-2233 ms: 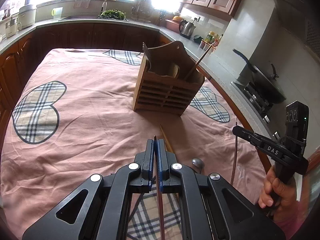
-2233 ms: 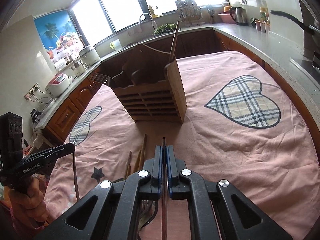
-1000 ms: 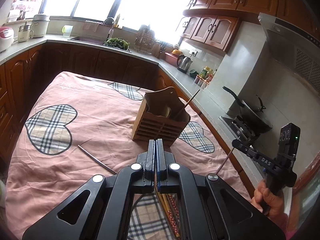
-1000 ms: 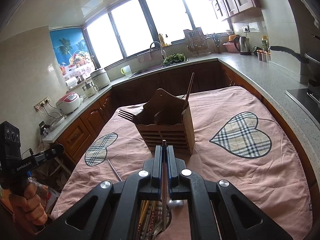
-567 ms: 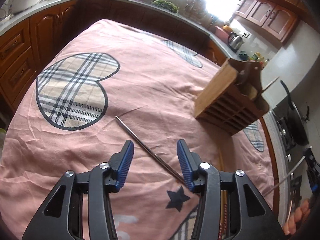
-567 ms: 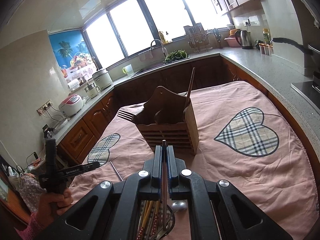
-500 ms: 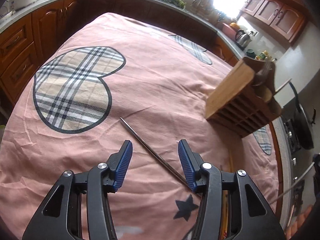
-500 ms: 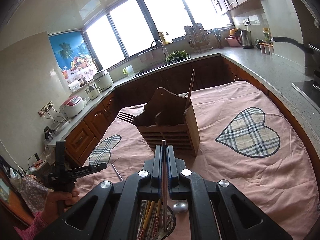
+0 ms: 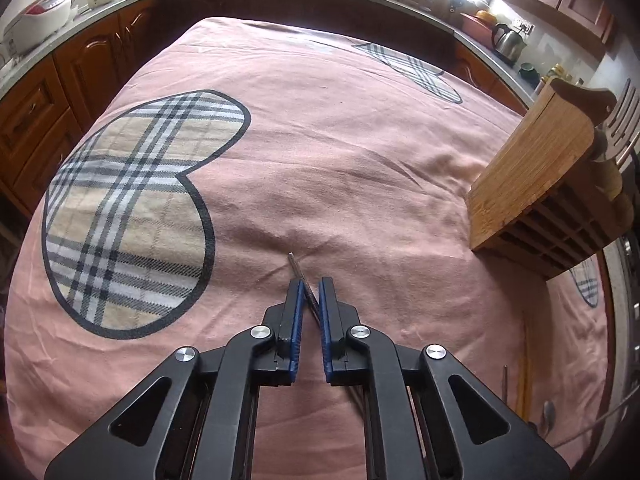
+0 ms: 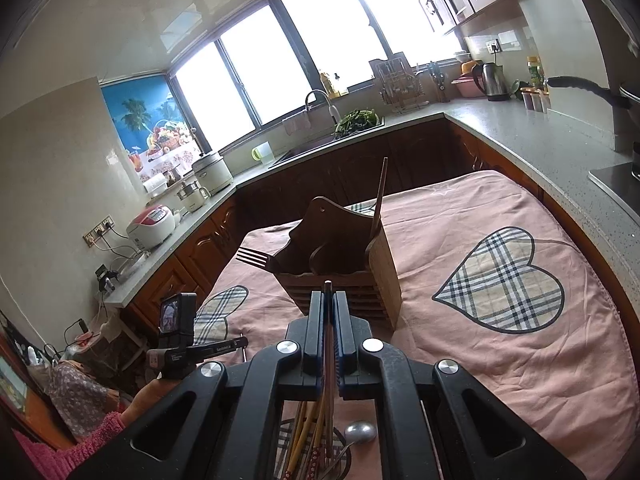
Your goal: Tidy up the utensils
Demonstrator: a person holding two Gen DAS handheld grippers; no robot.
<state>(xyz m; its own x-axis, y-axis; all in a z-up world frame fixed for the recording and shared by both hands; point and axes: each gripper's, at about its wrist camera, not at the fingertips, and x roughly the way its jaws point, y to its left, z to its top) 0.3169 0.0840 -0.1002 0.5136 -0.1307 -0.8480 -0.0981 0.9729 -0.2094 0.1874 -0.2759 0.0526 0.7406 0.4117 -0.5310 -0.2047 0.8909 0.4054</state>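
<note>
My left gripper [image 9: 310, 282] is low over the pink tablecloth, its jaws a narrow gap apart around a thin metal chopstick [image 9: 301, 276] that lies on the cloth; the pads do not clearly touch it. The wooden utensil holder [image 9: 532, 184] stands to the right with a fork in it. My right gripper [image 10: 328, 294] is shut on a dark chopstick [image 10: 328, 340] held above the table, facing the holder [image 10: 352, 268]. The left gripper shows at the lower left in the right wrist view [image 10: 236, 342].
Loose chopsticks [image 10: 308, 436] and a spoon [image 10: 360, 432] lie under my right gripper. Kitchen counters with a rice cooker [image 10: 154, 226], a kettle [image 10: 494, 80] and a sink surround the table. A wok handle [image 10: 580, 86] juts out at right.
My left gripper let go of its chopstick, opened wide, swung left and came down over the metal chopstick, and its jaws have narrowed around it. My right gripper stays shut on its chopstick, raised.
</note>
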